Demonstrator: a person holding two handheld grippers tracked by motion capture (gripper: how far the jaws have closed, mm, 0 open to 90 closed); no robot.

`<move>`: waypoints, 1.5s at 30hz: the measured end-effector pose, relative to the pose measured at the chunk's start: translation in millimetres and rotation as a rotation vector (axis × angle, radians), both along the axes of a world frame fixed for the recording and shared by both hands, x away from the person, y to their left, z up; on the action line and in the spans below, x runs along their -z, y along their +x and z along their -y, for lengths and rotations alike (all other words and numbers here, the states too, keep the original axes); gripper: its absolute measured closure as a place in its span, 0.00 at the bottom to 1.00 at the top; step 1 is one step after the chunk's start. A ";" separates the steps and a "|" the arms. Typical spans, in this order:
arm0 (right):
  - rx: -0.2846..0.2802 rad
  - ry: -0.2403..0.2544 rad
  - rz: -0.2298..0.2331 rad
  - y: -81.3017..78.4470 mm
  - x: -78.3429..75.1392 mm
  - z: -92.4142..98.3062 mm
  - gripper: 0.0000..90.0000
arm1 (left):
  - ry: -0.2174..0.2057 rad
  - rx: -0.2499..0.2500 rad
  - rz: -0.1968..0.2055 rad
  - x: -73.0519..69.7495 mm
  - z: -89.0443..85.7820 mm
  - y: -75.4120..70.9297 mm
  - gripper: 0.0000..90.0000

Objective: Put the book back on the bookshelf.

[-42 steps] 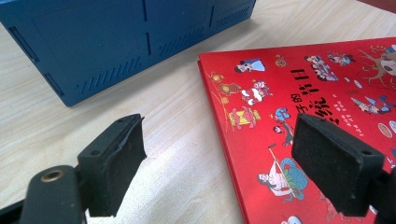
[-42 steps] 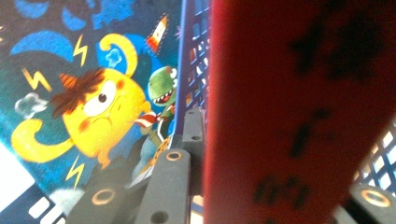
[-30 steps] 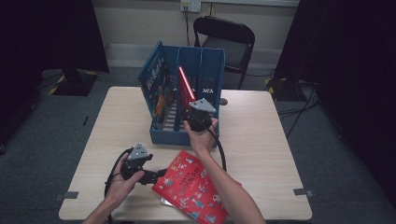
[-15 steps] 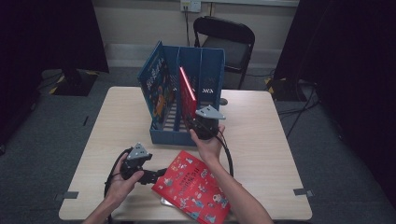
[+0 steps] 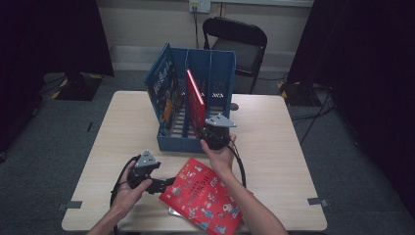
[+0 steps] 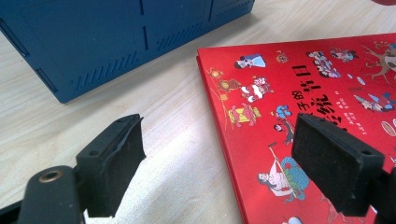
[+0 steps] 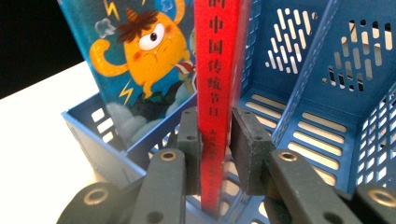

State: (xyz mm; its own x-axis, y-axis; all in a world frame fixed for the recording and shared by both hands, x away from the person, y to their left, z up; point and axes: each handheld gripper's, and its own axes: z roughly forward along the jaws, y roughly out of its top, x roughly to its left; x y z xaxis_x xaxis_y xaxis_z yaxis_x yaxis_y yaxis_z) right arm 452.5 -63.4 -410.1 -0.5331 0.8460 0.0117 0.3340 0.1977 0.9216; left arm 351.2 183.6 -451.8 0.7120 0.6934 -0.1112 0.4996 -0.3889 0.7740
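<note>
Right gripper (image 5: pixel 209 133) at the front wall of the blue file rack (image 5: pixel 195 78), jaws clamped on the spine of a thin red book (image 5: pixel 195 95), pads pressing both faces; jaws just closing further onto it. Book upright, leaning slightly toward ten o'clock in the high view, bottom edge down inside the rack's middle compartment. In the right gripper view, red spine (image 7: pixel 217 93) with yellow characters rising straight up between the black pads (image 7: pixel 254 149), slotted blue floor of the compartment behind it at two o'clock. Illustrated book with an orange cartoon creature (image 7: pixel 144 60) standing in the neighbouring compartment at ten o'clock from the spine, against the rack's outer wall. Left gripper (image 5: pixel 161 186) low over the table (image 5: pixel 274 127), at seven o'clock from the rack, jaws spread wide and gripping nothing. Second red picture book (image 5: pixel 205 200) lying flat on the table near the front edge, at five o'clock from the rack, just beside the left gripper. In the left gripper view, one pad (image 6: pixel 338 170) over the red cover (image 6: pixel 303 84), the other over bare tabletop; whether either touches, cannot tell. Black chair (image 5: pixel 240 44) beyond the table at twelve o'clock.
</note>
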 end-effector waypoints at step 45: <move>0.049 -0.038 -0.021 62.3 -5.9 -47.0 0.76 | -0.001 -0.002 -0.004 1.0 -1.2 0.9 0.19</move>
